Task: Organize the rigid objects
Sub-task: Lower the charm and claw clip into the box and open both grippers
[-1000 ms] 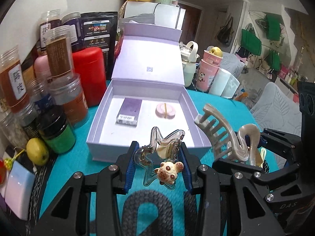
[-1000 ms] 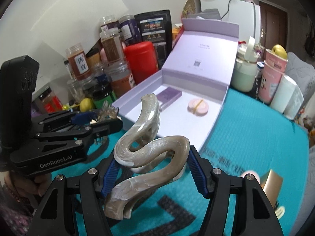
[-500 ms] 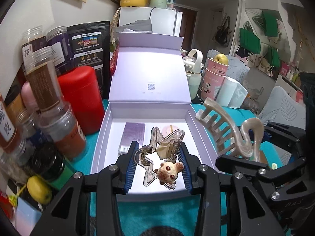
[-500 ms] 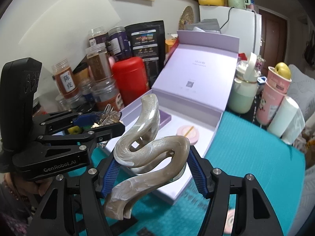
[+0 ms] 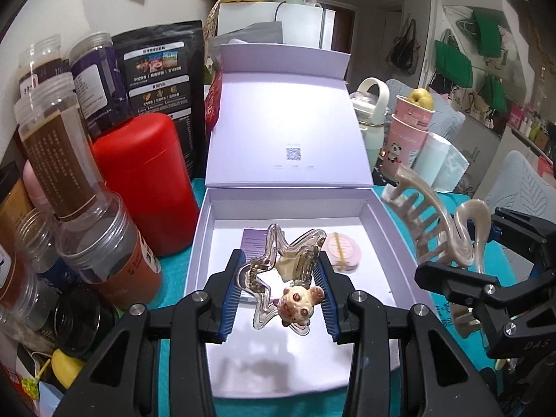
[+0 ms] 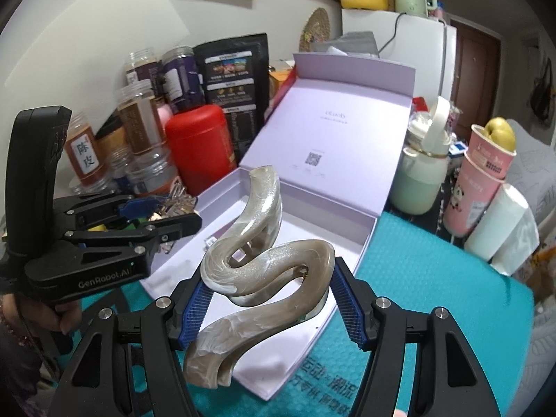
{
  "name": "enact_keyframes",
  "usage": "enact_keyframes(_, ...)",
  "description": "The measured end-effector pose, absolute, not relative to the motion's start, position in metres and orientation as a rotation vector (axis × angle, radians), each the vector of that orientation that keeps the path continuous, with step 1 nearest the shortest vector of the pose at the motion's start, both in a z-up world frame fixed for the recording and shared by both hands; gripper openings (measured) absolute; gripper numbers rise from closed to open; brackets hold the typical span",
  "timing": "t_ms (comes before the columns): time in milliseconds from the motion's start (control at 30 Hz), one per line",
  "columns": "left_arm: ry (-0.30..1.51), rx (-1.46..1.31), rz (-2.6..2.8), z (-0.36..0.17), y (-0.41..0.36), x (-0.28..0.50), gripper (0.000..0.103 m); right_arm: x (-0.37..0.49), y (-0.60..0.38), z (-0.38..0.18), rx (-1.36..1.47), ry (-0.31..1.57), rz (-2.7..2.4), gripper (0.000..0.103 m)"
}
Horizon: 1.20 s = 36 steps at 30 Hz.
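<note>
My left gripper is shut on a clear star-shaped hair clip with a small bear charm, held over the open lilac box. Inside the box lie a purple card and a pink round item. My right gripper is shut on a large pearly wavy claw clip, held above the box's near right edge. In the left wrist view that claw clip and the right gripper appear at the right. The left gripper shows at the left of the right wrist view.
Jars, a red canister and a black pouch crowd the left of the box. A mint bottle, pink cups and a white roll stand right. The teal mat covers the table.
Both grippers have moved forward with their clips, from in front of the box to over it. The box and the jars look nearer and larger now.
</note>
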<state>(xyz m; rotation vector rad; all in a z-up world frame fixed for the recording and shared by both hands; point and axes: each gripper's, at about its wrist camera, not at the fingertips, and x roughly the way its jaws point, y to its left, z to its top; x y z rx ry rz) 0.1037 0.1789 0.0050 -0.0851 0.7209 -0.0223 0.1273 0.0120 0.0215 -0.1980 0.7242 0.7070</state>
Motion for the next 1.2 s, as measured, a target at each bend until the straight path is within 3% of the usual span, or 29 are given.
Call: enact_keyframes(1200, 0.996, -0.056, -0.05, -0.055, 0.196, 0.189, 0.04, 0.211, 0.06, -0.044, -0.262, 0.864, 0.672, 0.066)
